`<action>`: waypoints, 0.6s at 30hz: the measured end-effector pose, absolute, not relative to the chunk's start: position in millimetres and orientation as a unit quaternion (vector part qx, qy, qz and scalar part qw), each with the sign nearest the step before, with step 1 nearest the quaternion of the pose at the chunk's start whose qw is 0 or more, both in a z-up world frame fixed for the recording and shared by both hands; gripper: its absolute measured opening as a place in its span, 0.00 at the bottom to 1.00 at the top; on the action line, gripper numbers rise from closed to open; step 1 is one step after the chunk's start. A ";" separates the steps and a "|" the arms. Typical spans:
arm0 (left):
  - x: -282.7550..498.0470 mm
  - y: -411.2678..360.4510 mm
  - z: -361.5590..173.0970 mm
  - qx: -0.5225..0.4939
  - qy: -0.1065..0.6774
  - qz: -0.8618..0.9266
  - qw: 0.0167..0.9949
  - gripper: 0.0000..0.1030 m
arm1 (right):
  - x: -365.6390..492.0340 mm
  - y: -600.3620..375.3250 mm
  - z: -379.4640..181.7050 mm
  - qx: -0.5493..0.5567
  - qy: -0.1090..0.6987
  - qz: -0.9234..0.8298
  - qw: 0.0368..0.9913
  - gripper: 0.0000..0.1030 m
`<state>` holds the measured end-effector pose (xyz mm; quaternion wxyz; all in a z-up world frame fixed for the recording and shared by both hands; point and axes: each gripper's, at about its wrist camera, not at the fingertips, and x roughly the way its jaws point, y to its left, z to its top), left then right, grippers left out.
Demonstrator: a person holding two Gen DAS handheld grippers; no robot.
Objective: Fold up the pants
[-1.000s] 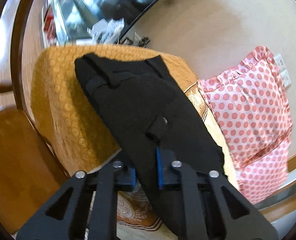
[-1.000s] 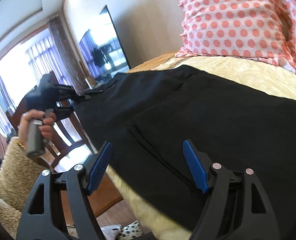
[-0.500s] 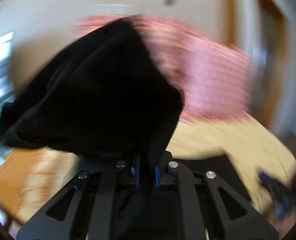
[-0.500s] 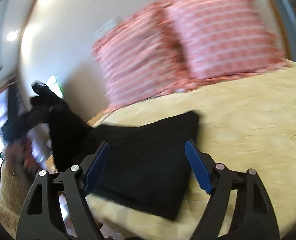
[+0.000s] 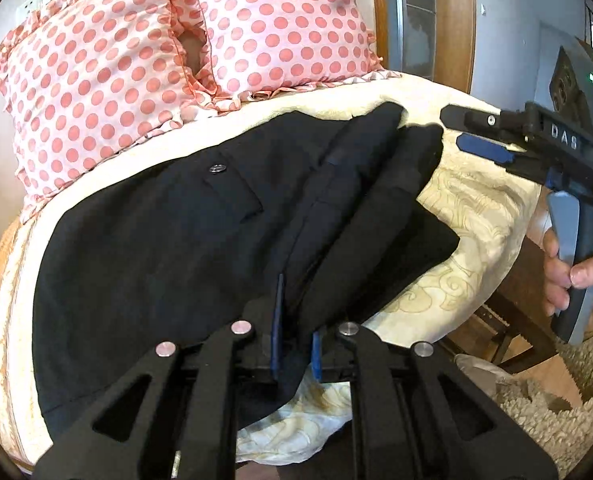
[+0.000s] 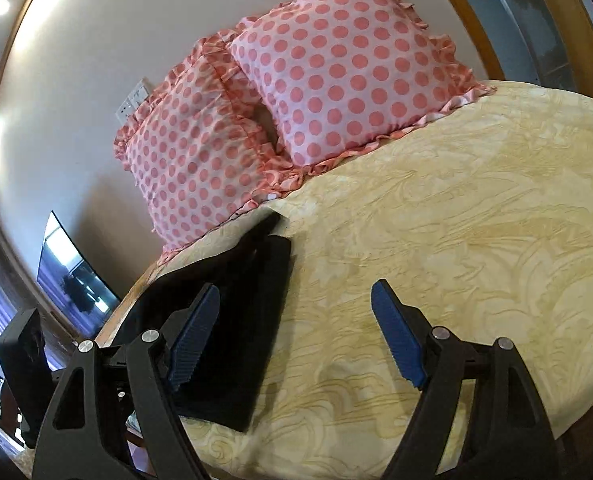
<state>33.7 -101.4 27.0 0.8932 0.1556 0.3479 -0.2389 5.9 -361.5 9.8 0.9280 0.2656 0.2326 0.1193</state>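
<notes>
Matt black cloth is seen on the pants (image 5: 156, 240), embossed cream fabric on the bedspread (image 6: 456, 240), ribbed blue pads (image 6: 394, 340) on the right gripper (image 6: 292, 336).

A second ago the pants (image 5: 168, 240) lay stretched out long; the left claw (image 5: 295, 344) has swung its pinched end across, so they now lie doubled on the bed (image 6: 456, 240), beside the open right claw (image 6: 296, 336).
</notes>
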 end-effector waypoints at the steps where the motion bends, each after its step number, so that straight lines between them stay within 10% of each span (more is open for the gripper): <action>1: 32.8 -100.5 27.8 0.158 0.344 -0.237 0.895 0.10 | 6.3 -359.9 9.8 0.264 0.235 0.122 0.928 0.78; 13: -8.1 -101.7 18.1 0.198 0.301 -0.224 0.906 0.17 | 10.2 -339.3 29.4 0.238 0.212 0.159 0.934 0.79; 18: -21.4 -63.5 52.2 0.076 0.274 -0.317 0.905 0.79 | 12.5 -304.6 47.6 0.203 0.196 0.242 0.928 0.81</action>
